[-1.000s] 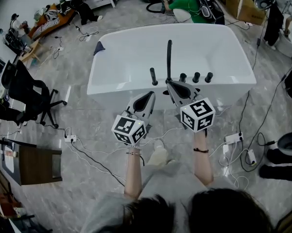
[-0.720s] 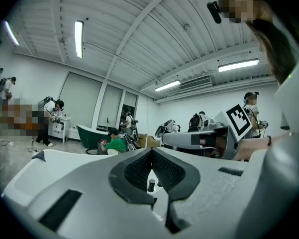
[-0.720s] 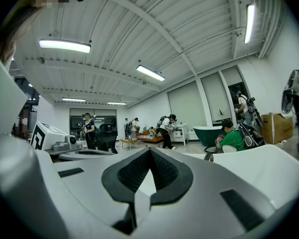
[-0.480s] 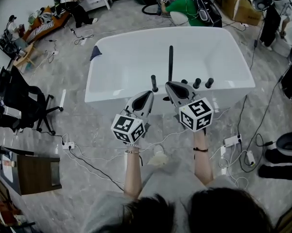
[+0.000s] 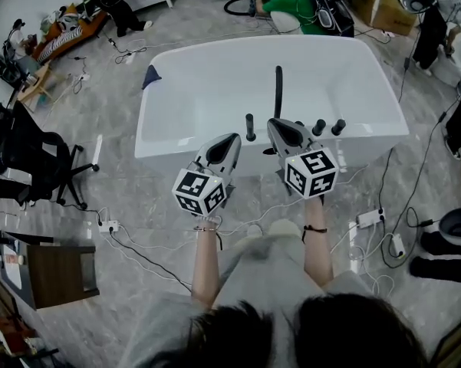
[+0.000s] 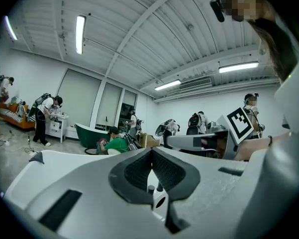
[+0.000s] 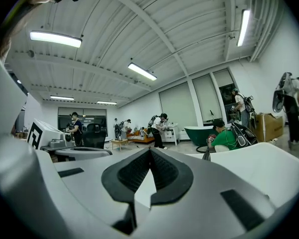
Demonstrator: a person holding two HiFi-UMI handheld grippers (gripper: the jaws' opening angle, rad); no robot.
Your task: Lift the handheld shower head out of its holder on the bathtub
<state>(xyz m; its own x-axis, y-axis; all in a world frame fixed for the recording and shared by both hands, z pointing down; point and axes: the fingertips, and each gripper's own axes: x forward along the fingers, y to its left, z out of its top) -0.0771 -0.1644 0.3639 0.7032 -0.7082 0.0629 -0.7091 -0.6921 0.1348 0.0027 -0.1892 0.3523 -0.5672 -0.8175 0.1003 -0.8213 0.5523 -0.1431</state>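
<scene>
A white bathtub (image 5: 176,140) fills the upper middle of the head view. On its near rim a short black shower head (image 5: 250,126) stands upright in its holder, beside a tall black spout (image 5: 278,90) and round knobs (image 5: 338,126). My left gripper (image 5: 232,139) is shut and empty, its tips over the rim just left of the shower head. My right gripper (image 5: 274,123) is shut and empty too, its tips just right of the shower head and apart from it. Both sets of pads meet in the gripper views (image 6: 151,151) (image 7: 150,152).
A black office chair (image 5: 31,152) stands at the left and a small dark table (image 5: 57,263) at the lower left. Cables and power strips (image 5: 368,219) lie on the floor at the right. A person in green (image 5: 288,2) sits behind the tub.
Both grippers have moved forward to the tub's near rim and now flank the shower head. Their jaws stayed shut.
</scene>
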